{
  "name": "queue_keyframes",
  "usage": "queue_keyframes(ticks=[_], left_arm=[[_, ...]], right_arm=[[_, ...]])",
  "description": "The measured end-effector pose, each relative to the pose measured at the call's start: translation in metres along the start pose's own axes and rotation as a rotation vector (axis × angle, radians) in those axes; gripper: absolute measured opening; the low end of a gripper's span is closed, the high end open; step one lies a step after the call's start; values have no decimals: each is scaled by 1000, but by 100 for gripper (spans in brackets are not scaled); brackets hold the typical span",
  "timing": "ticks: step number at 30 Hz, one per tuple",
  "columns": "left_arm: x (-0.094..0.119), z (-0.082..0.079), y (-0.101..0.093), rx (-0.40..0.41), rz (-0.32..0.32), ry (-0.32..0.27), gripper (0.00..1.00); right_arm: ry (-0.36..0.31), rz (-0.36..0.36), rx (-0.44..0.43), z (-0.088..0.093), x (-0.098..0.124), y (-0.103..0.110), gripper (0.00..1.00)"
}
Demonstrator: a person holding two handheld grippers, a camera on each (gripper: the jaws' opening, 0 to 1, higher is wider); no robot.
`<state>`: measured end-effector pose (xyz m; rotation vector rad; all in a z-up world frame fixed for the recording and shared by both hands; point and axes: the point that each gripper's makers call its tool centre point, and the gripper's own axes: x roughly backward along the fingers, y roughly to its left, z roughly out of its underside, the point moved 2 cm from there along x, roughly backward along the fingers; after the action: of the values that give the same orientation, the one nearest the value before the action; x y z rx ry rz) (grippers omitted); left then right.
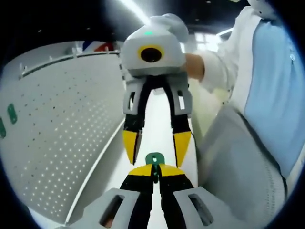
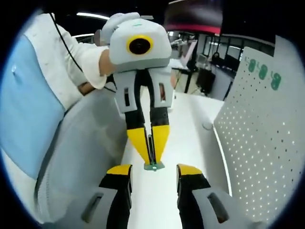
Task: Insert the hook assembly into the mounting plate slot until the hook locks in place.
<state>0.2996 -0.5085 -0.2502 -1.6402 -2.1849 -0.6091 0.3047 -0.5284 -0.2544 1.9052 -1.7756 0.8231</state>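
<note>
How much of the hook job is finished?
Done: the left gripper is shut on the green hook, pinched between its yellow jaws. In hand: it hovers over the white table, facing the open right gripper. Left: the hook has not gone into the white pegboard yet.

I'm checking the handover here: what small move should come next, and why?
Probably close the right gripper onto the green hook. The left gripper is shut on it, the right one's jaws stand open either side, and the pegboard waits beside them.
</note>
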Motion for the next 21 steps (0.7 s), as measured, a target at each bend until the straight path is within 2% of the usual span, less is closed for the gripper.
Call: queue_keyframes(ticks=[7, 14, 21], left_arm=[[7, -9, 15, 37, -74, -36, 3], [15, -19, 29, 93, -144, -107, 3], [23, -34, 47, 137, -256, -178, 3]], right_arm=[[-56, 70, -50, 3, 12, -9, 43], [-115, 165, -99, 6, 27, -21, 46], [-162, 243, -135, 9, 43, -32, 48]])
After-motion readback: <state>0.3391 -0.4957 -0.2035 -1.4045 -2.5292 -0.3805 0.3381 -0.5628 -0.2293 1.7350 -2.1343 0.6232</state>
